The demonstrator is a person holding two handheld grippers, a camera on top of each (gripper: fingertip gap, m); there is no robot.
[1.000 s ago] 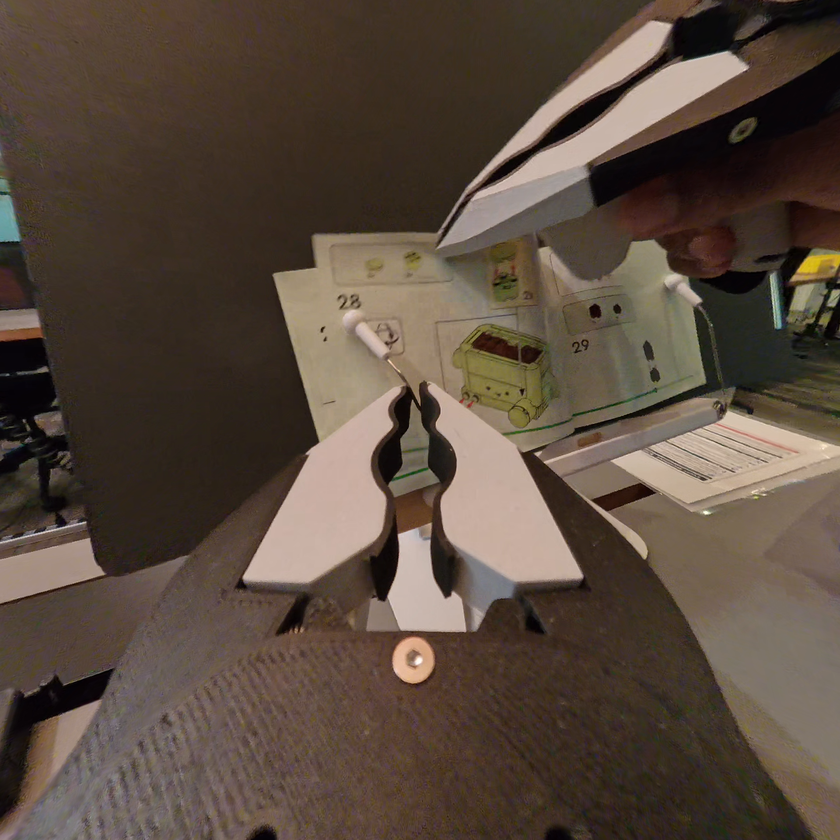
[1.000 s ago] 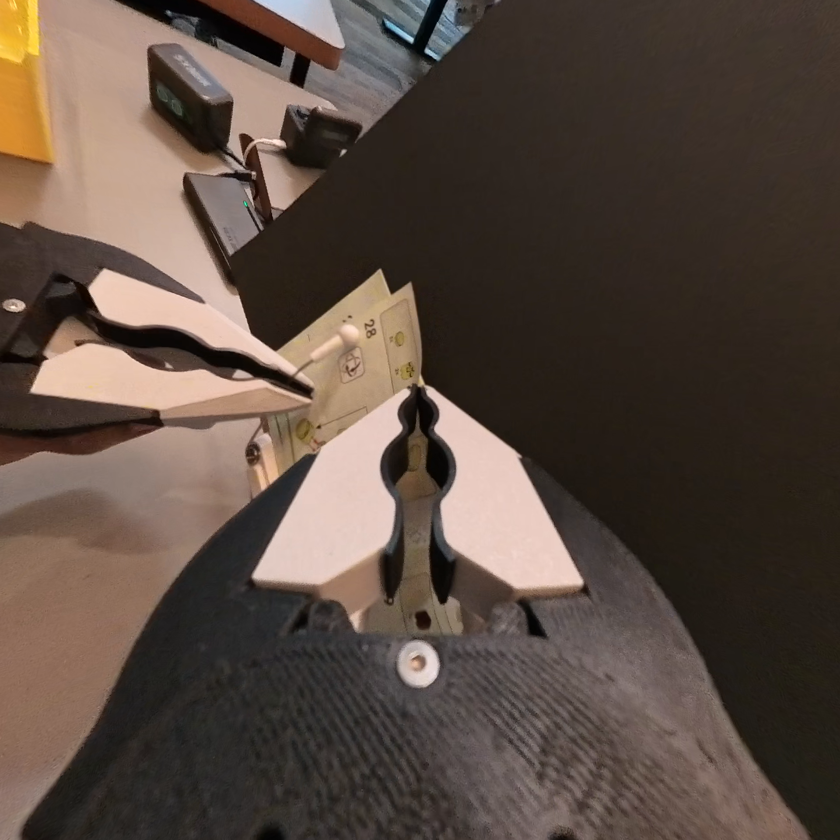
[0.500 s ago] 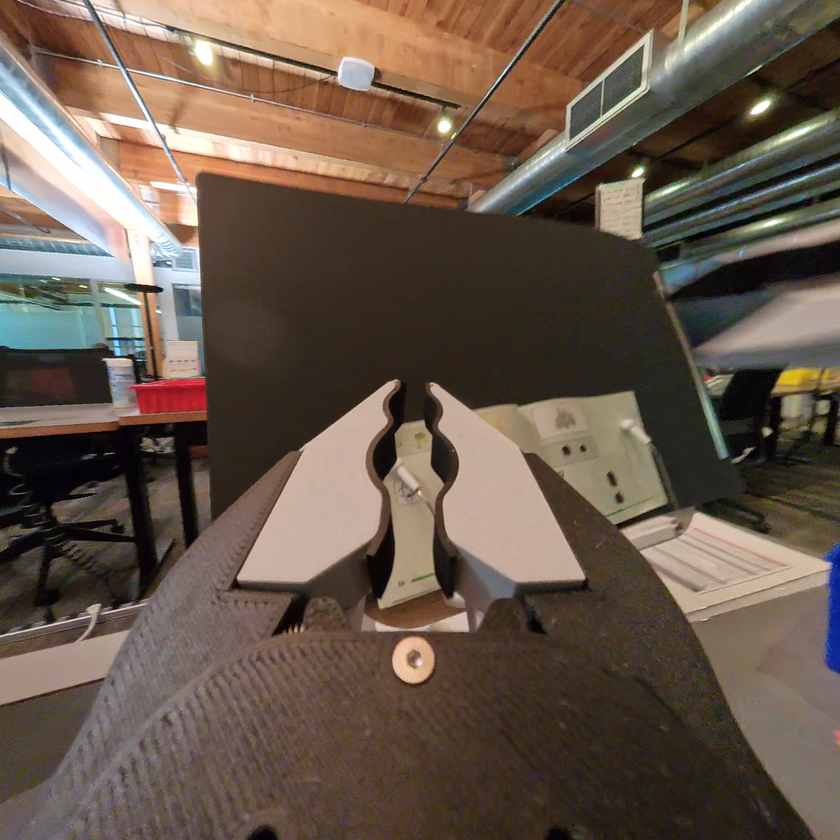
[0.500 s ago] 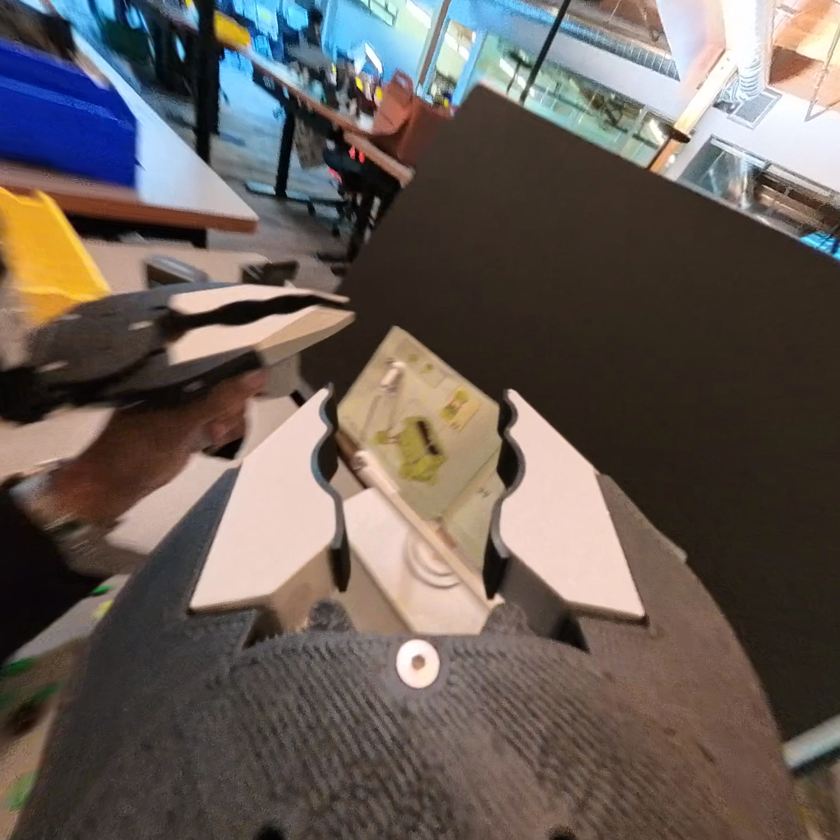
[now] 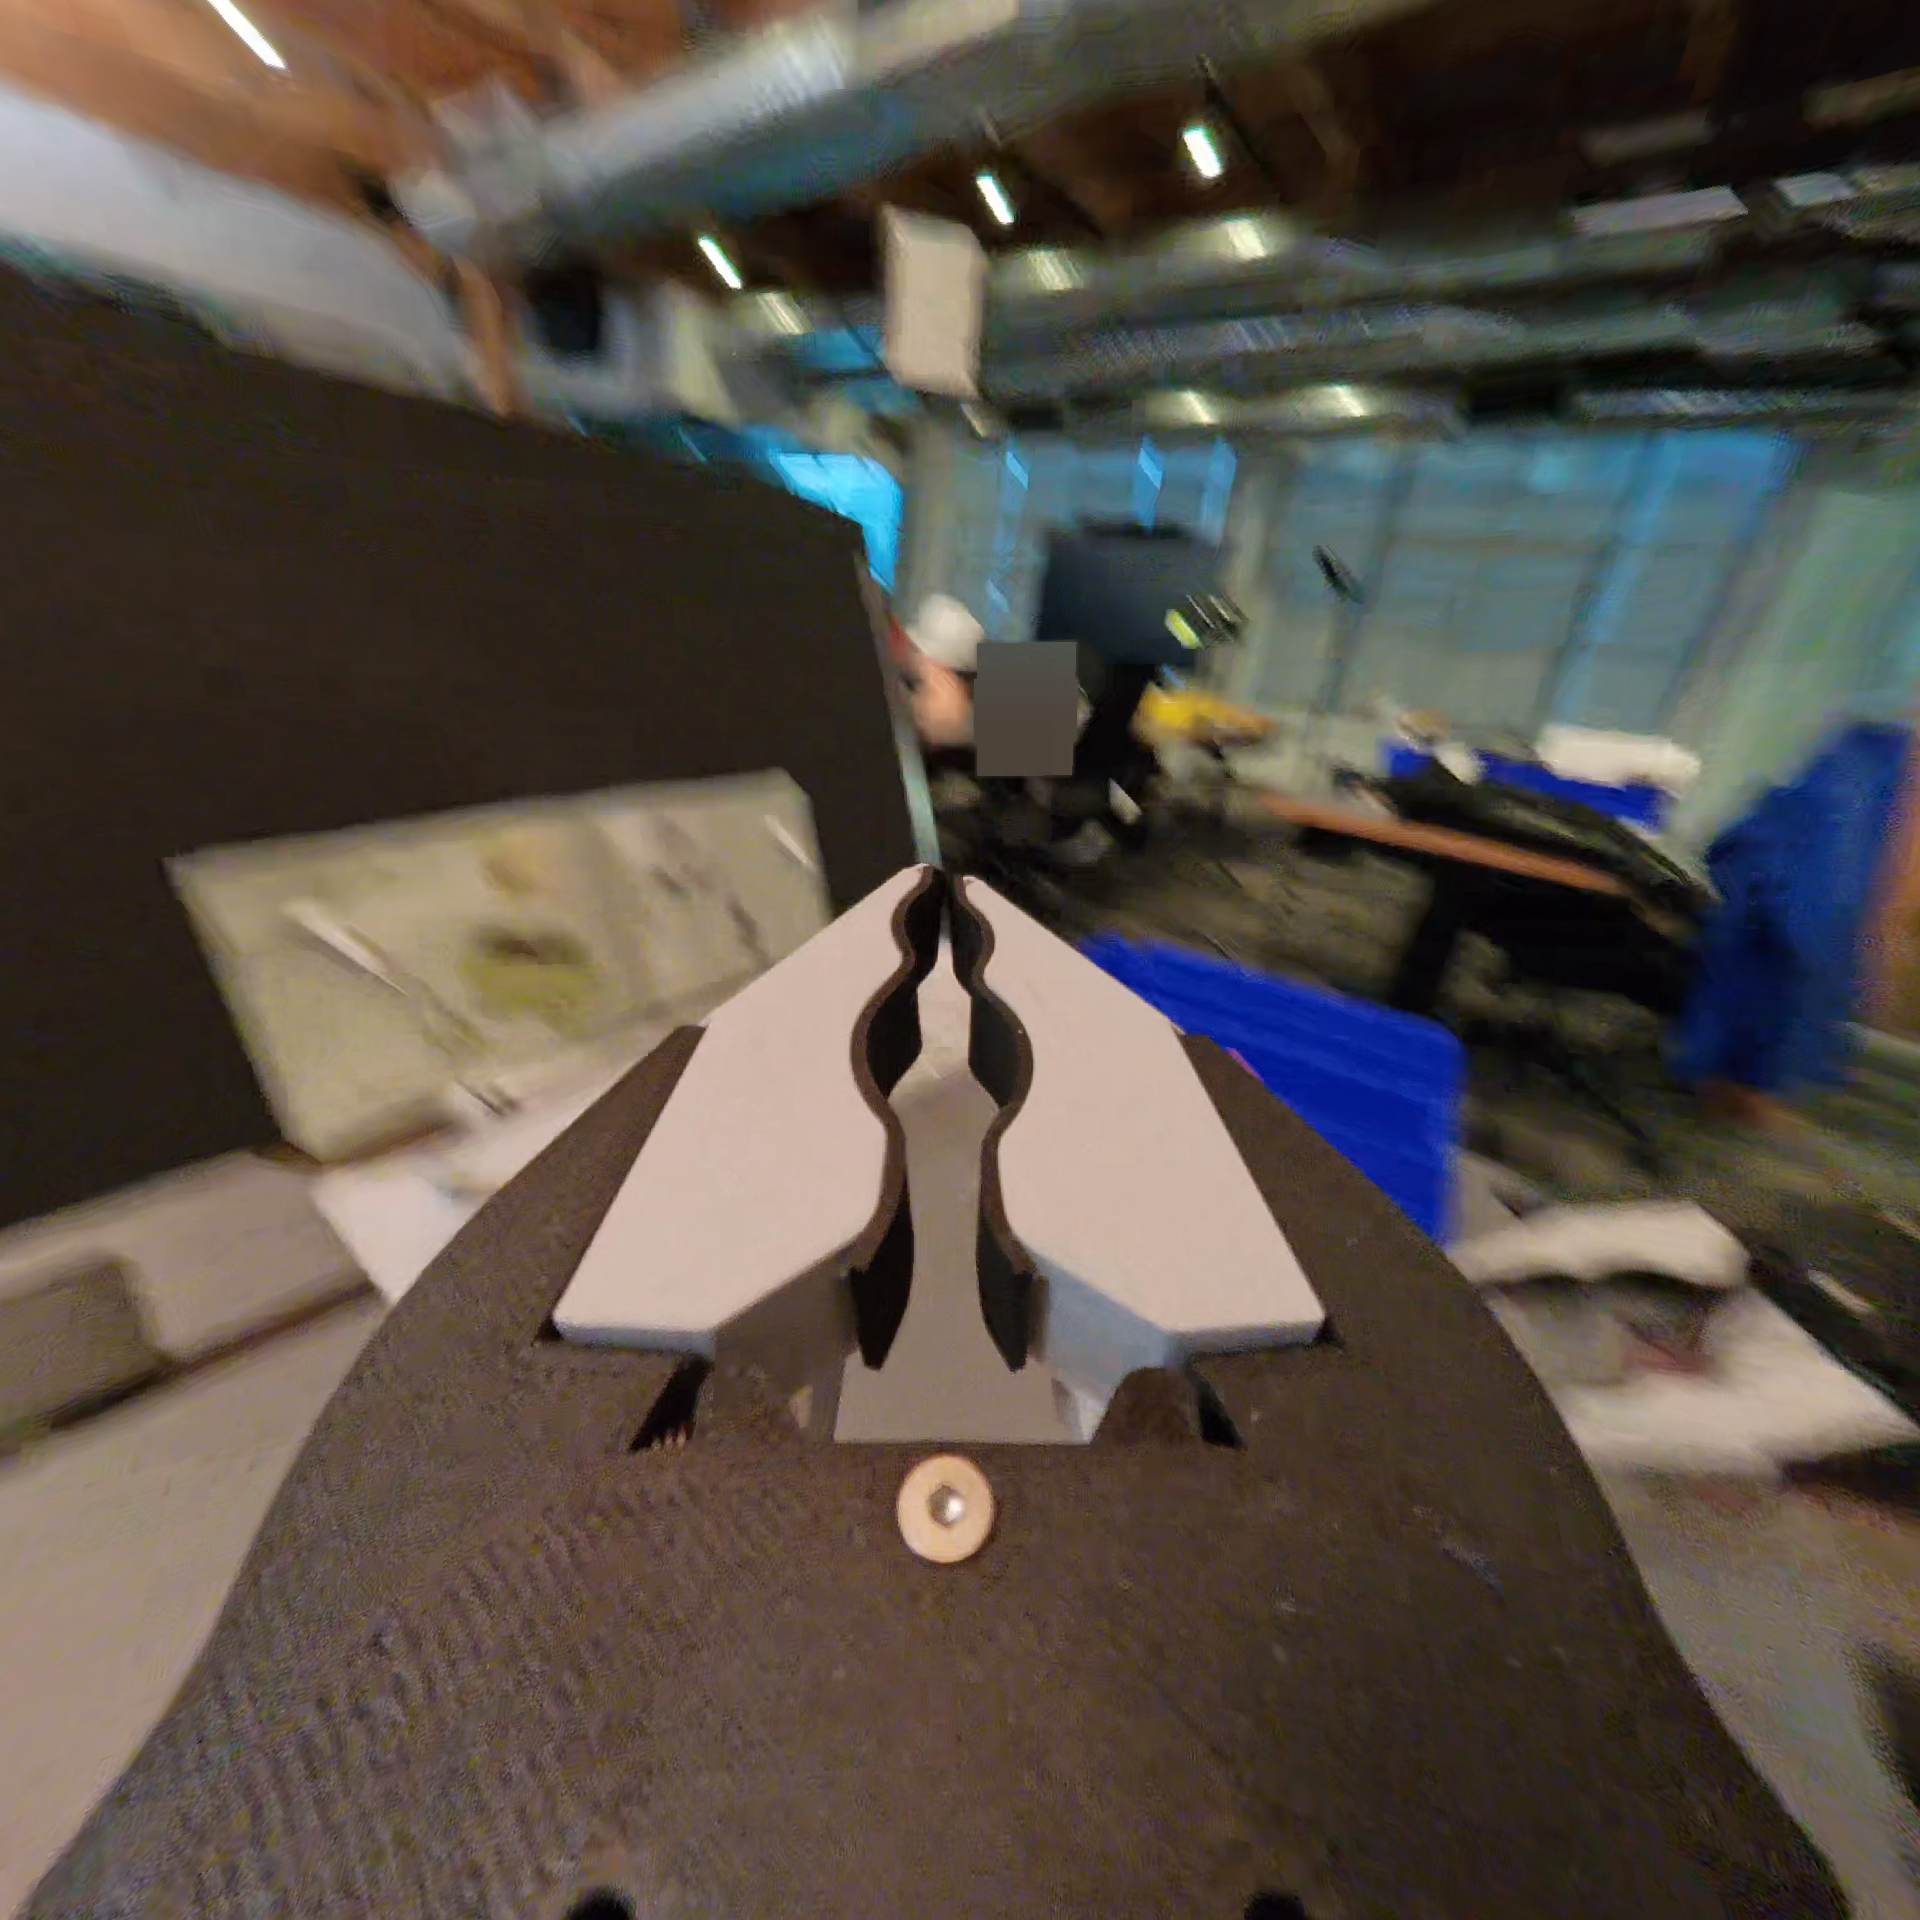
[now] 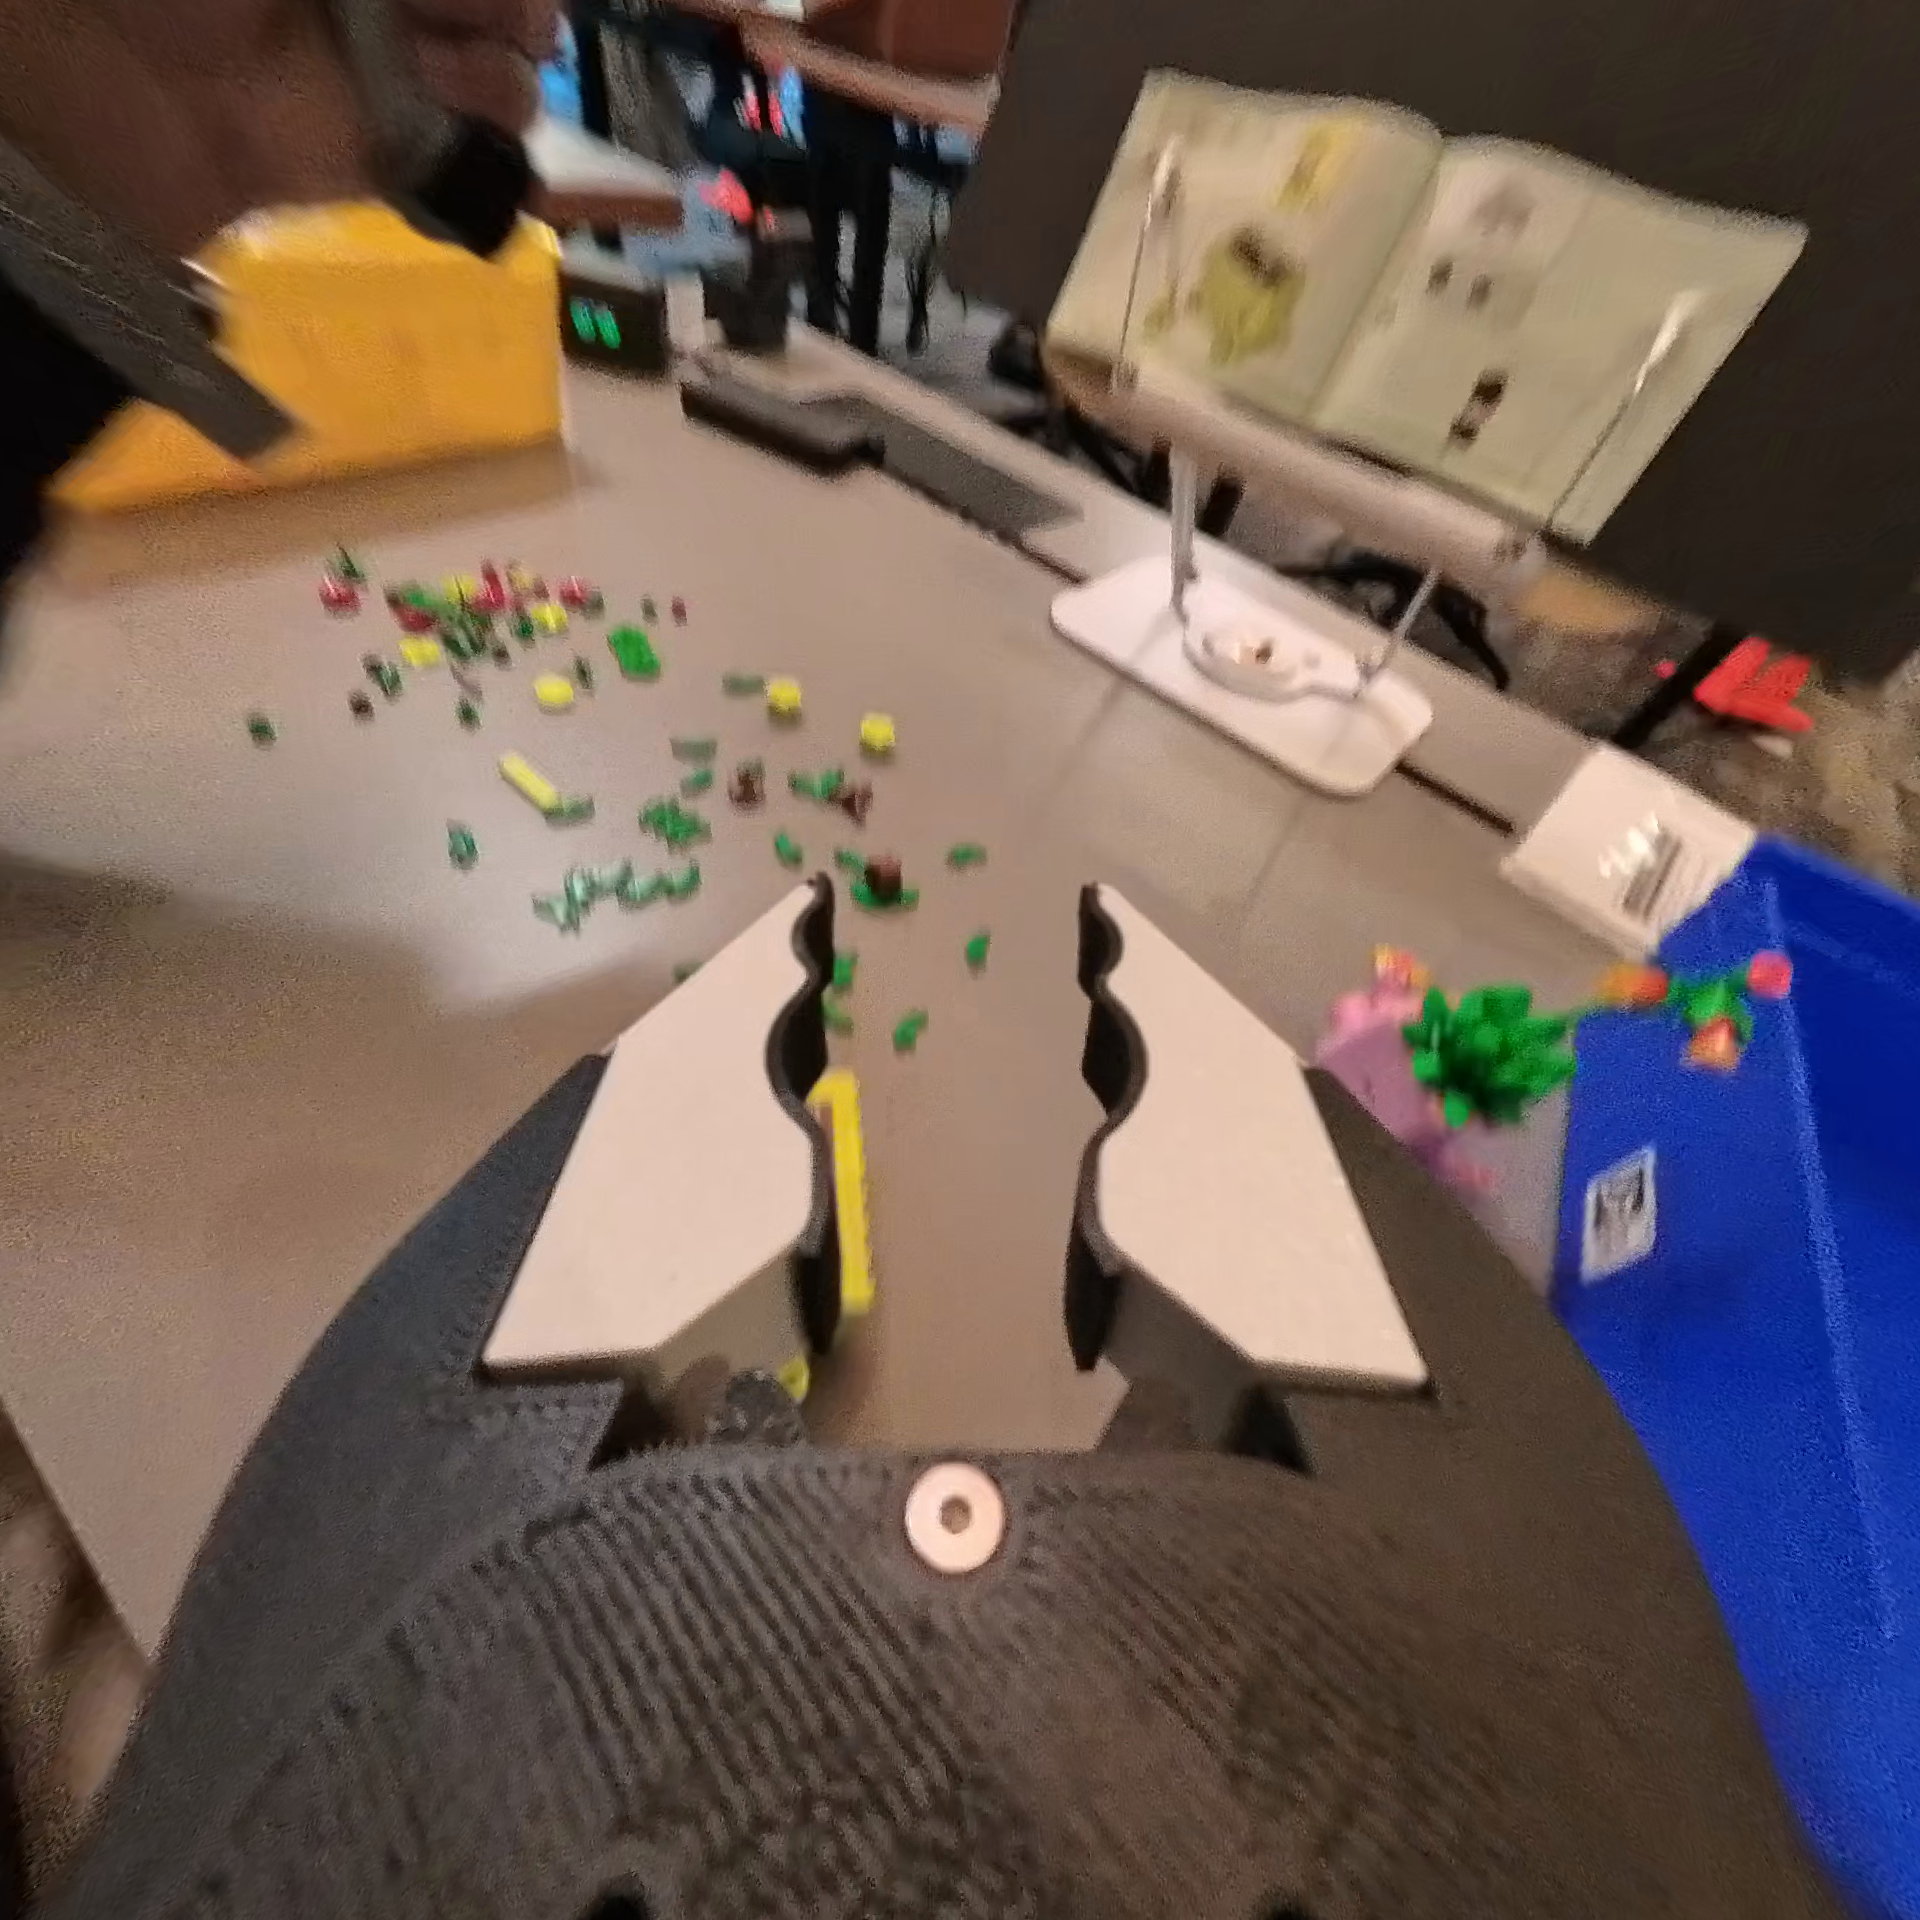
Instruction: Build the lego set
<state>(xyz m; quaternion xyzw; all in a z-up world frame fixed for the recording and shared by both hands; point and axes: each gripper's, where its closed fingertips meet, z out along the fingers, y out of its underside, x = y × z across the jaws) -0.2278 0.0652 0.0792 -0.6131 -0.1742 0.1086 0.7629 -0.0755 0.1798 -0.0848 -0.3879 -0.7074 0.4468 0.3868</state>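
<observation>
Yellow lego bar [image 6: 847, 1195] points away lengthwise; right jaws spread, left jaws clenched empty.

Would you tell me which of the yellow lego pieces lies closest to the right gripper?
The long yellow bar, seen between the open right gripper's fingers beside its left finger; the other yellow pieces lie farther off.

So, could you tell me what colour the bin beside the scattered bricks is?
Yellow bin; the right wrist view shows it best.

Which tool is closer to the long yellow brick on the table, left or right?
Right. The right tool hangs open above the table with the long yellow brick showing between its fingers. The left tool, tips nearly together, points away toward the room; no bricks appear in its view.
</observation>
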